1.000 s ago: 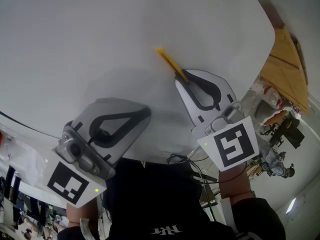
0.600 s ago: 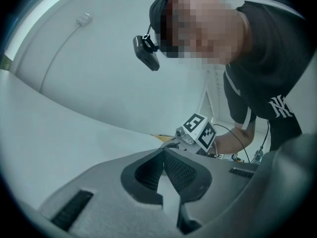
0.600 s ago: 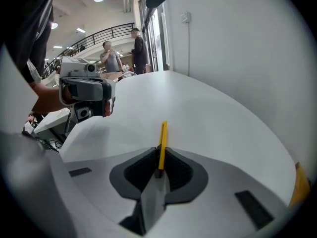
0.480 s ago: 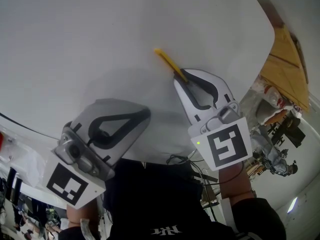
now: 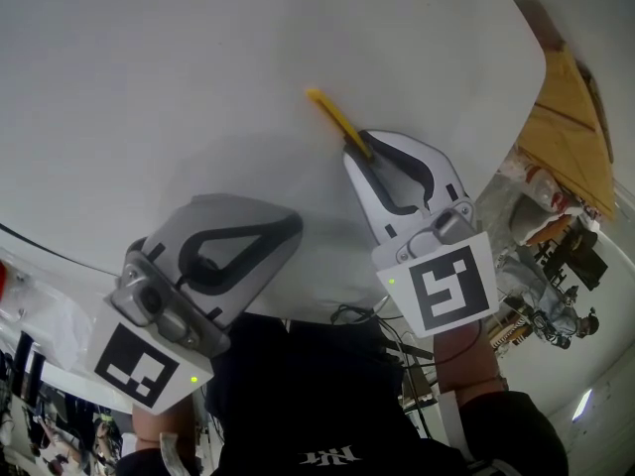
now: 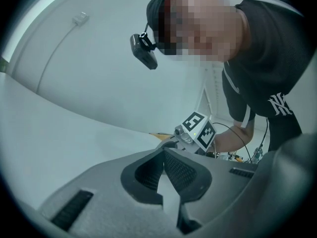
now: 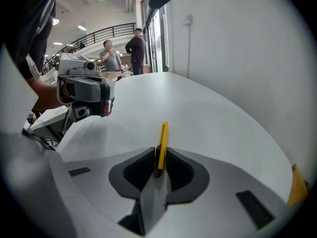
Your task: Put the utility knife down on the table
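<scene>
A slim yellow utility knife [image 5: 335, 120] sticks out of my right gripper [image 5: 359, 153] over the white table [image 5: 198, 77]. In the right gripper view the jaws are pressed on the knife's [image 7: 161, 144] black rear end, and its yellow body points away from the gripper [image 7: 158, 157]. I cannot tell whether its tip touches the table. My left gripper [image 5: 288, 228] hovers near the table's front edge, jaws closed together with nothing between them [image 6: 163, 162]. The right gripper's marker cube [image 6: 198, 129] shows in the left gripper view.
A brown cardboard box [image 5: 571, 127] stands off the table's right edge. Cables [image 5: 362, 317] hang by the person's dark shirt at the front edge. Two people [image 7: 121, 53] stand far off in the right gripper view. A wall socket [image 6: 80, 18] is on the white wall.
The right gripper with the knife has shifted very slightly left and down in the head view. The left gripper has not moved.
</scene>
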{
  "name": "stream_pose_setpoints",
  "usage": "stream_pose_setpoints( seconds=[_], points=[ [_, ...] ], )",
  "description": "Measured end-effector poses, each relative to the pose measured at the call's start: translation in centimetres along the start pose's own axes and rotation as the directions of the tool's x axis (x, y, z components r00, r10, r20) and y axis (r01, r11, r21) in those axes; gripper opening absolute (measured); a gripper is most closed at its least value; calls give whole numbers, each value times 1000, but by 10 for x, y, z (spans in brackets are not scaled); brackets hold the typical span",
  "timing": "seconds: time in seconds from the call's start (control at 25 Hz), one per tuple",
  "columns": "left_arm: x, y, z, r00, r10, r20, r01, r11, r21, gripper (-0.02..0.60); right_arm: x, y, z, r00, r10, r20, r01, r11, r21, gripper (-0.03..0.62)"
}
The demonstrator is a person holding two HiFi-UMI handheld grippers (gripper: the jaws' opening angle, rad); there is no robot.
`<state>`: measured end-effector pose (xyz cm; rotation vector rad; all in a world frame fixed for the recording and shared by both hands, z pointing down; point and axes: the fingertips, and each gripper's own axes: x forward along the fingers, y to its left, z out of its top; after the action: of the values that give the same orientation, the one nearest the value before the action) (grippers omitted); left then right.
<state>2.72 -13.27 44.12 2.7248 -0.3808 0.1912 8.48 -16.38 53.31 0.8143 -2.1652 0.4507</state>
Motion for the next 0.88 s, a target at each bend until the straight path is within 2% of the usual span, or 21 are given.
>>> stream_pose_setpoints(
  seconds=[0.64,0.76,0.88],
  points=[
    [-6,-4,-11,1000,-10,7,10,1000,8,6,-6,-7,2,994,-91,58,92,996,-10,67],
    [0,-4,-27,999,-11,-40,13,999,51,6,-11,-10,7,989,-120,84,123,992,-25,67],
    [-14,-16,-33,994,-57,-90,62,996,62,6,-30,0,34,977,-179,120,188,979,-73,44]
  ],
)
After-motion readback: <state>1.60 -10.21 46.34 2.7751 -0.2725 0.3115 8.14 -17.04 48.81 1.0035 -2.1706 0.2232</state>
